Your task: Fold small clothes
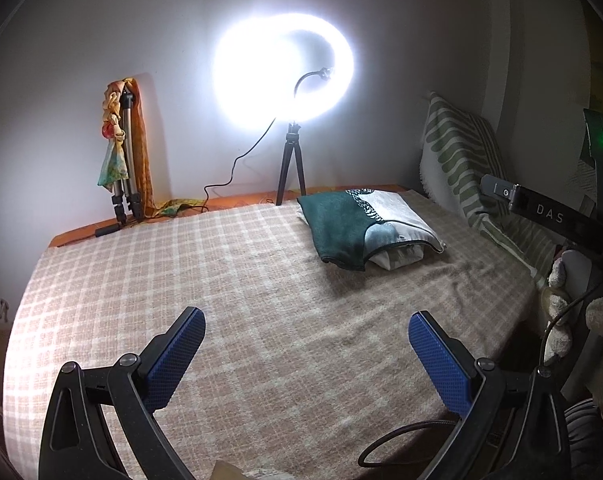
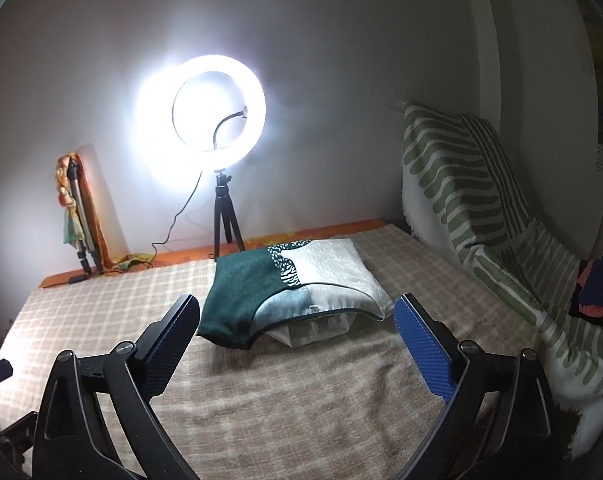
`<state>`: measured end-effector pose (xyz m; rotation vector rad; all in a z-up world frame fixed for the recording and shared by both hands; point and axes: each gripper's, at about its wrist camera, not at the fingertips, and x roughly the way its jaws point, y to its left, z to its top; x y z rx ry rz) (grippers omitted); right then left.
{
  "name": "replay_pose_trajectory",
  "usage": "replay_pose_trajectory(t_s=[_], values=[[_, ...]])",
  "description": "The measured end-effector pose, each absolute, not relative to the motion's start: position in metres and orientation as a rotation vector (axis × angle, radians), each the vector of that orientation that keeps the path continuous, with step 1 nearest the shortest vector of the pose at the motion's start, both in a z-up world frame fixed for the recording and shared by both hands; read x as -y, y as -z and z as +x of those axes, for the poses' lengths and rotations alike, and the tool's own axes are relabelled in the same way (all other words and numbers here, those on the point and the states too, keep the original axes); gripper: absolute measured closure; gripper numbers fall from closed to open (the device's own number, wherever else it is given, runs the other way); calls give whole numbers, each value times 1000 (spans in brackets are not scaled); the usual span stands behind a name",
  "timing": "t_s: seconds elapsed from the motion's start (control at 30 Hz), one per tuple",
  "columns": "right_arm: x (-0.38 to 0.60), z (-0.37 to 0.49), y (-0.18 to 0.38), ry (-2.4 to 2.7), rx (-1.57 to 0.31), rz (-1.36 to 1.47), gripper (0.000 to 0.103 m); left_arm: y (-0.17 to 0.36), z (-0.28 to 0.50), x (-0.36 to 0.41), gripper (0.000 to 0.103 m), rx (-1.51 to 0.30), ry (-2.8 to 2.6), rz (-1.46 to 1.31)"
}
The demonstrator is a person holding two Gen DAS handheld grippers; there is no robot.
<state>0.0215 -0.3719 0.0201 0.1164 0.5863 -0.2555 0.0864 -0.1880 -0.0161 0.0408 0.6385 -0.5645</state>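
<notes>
Clothes on the green striped throw

Small dark and pink clothes (image 2: 597,294) piled on striped throw (image 2: 461,184), far right of checked blanket (image 2: 301,400). Left gripper (image 1: 305,330) and right gripper (image 2: 297,314): jaws spread wide, empty, above blanket. Pillow (image 2: 297,280) ahead.

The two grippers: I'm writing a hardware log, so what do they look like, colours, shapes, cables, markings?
The left gripper and right gripper match: curved black plastic frames with round metal pivot screws, and jaws faced with dimpled blue pads. A black cable loops beneath the left gripper. No markings show on either.
</notes>
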Motion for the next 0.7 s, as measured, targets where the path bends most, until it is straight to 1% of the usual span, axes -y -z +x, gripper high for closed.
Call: replay_pose_trajectory(t_s=[0.7], values=[[366,23,-16,246,-584,104,5,15,85,188,0,-630,538,59]])
